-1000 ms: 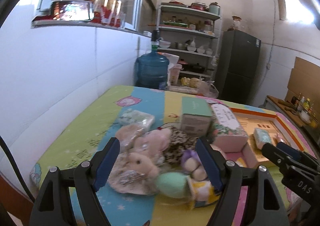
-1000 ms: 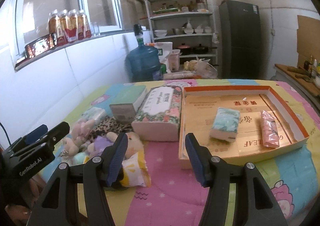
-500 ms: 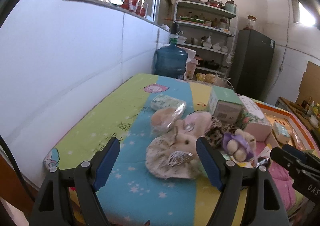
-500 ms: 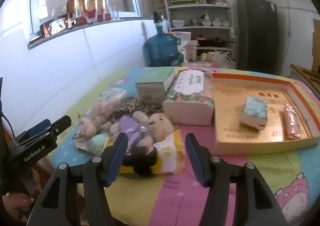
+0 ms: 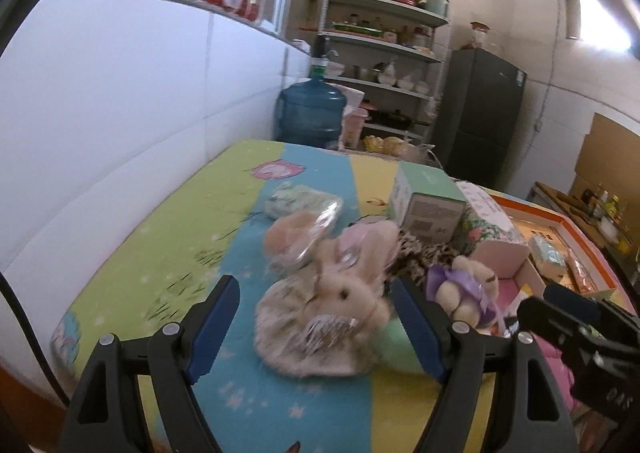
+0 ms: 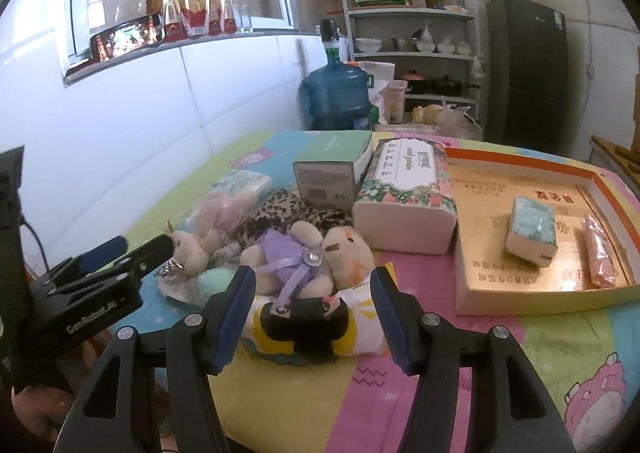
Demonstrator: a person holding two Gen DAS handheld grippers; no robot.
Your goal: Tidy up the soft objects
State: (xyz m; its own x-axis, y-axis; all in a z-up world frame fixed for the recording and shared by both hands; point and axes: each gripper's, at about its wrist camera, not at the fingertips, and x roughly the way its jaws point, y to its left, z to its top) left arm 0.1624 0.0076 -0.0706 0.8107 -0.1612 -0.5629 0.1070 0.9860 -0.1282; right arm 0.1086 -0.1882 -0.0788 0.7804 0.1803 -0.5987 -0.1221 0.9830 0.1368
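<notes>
The left gripper point(image 5: 316, 317) is released, its blue pads spread wide at the bottom of the left wrist view, with the rabbit point(image 5: 340, 293) lying low centre between them but not pinched. The right gripper point(image 6: 312, 309) is likewise released — its pads frame the bear point(image 6: 304, 253) in a purple dress and the yellow pouch point(image 6: 316, 329) at lower centre of the right wrist view, touching neither as far as can be seen. The toys are heaped together on the quilt point(image 6: 440, 381), left of centre, over a leopard cloth point(image 6: 280, 213). Behind them stand a green box point(image 6: 332, 169) and a floral tissue pack point(image 6: 408, 189), side by side. At right of that view the tray point(image 6: 520, 305) holds a small tissue pack point(image 6: 532, 229) and a pink packet point(image 6: 598, 253) — near each other, apart.
</notes>
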